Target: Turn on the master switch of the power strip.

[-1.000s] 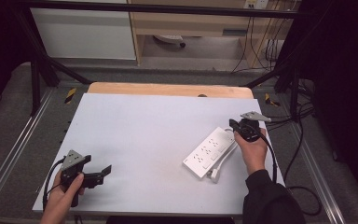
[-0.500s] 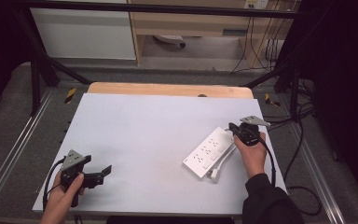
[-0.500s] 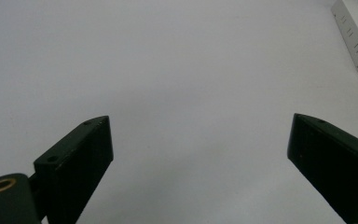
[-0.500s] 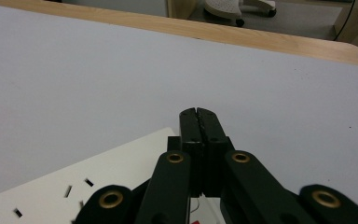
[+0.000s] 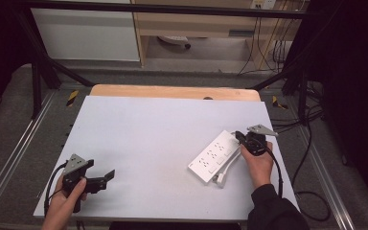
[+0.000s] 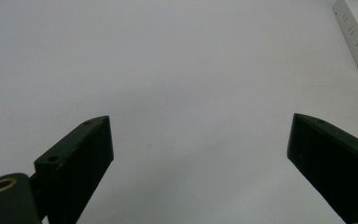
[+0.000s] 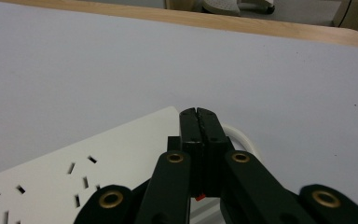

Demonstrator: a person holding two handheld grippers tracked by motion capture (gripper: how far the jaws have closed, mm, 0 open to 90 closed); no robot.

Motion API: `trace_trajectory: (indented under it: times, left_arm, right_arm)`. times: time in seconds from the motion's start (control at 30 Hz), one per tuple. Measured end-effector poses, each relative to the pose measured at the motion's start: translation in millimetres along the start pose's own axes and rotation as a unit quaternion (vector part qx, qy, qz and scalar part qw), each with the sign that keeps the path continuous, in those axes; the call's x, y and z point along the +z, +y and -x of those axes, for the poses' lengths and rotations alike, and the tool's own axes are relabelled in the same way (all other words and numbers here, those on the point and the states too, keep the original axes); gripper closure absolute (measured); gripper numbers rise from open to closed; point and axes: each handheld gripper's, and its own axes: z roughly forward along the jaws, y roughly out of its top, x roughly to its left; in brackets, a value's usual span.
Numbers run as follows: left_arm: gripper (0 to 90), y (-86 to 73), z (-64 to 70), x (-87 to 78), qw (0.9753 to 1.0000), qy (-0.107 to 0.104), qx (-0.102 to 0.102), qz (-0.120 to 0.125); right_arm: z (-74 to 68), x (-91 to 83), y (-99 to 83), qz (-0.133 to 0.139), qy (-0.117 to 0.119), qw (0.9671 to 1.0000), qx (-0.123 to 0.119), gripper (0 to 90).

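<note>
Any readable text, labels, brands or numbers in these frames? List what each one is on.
No readable text anywhere.
Power strip: only socket slots on its white face, no brand or rating visible.
Left gripper and right gripper: plain black jaws, no markings.
Table: blank white surface.
Yellow-and-black striped markers on the floor: a pattern, no letters.

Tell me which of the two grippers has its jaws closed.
The right gripper, over the far end of the white power strip, has its jaws pressed together. The left gripper, near the table's front left corner, has them spread wide.
</note>
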Motion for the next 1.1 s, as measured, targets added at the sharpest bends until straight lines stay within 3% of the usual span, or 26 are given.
trace_trajectory:
  times: [1.1]
  left_arm:
    - [7.1, 0.7, 1.2, 0.2, 1.0000, -0.003, -0.003, 0.003]
  right_arm:
    - [-2.5, 5.1, -12.0, -0.021, -0.004, 0.9997, -0.010, 90.0]
